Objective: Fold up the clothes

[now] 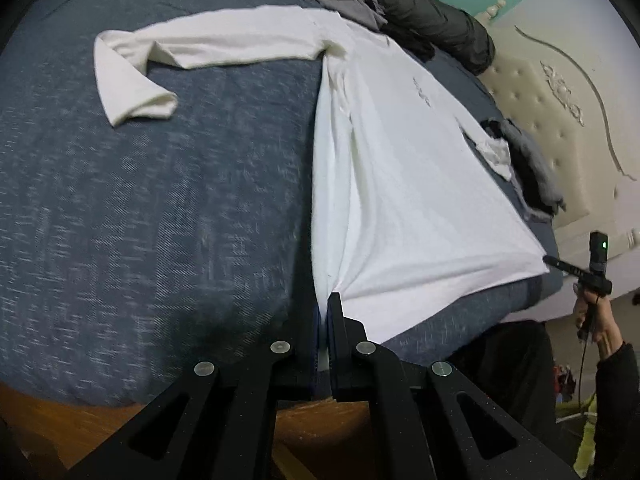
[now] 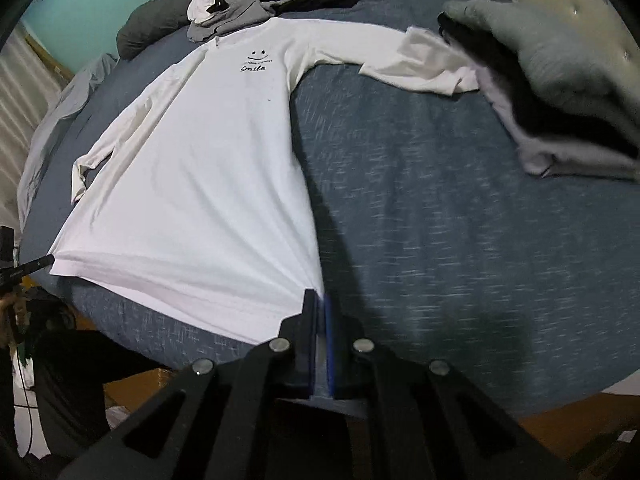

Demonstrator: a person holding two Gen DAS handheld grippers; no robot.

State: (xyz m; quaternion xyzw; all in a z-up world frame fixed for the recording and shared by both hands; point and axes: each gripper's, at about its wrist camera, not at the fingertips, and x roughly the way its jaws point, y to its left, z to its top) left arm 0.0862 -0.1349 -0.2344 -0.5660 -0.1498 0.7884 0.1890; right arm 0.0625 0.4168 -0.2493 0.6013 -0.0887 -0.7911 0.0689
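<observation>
Left gripper [image 1: 325,312]: pinching the near left hem corner of the white long-sleeved shirt [image 1: 400,160], jaws pressed on cloth.
Left view: shirt is lying face up on the blue bedspread [image 1: 160,200], left sleeve [image 1: 132,64] bending back on itself.
Right gripper [image 2: 320,308]: nipping the near right hem corner, hem pulling taut.
Right view: far sleeve cuff [image 2: 432,64] is touching a grey folded pile [image 2: 560,92].
Handling: looking light, soft, limp; hem corners and shoulders seem the best holds.

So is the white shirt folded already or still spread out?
Spread out. The shirt lies flat on the bed, front up, both sleeves out to the sides. Both grippers pinch its hem corners.
</observation>
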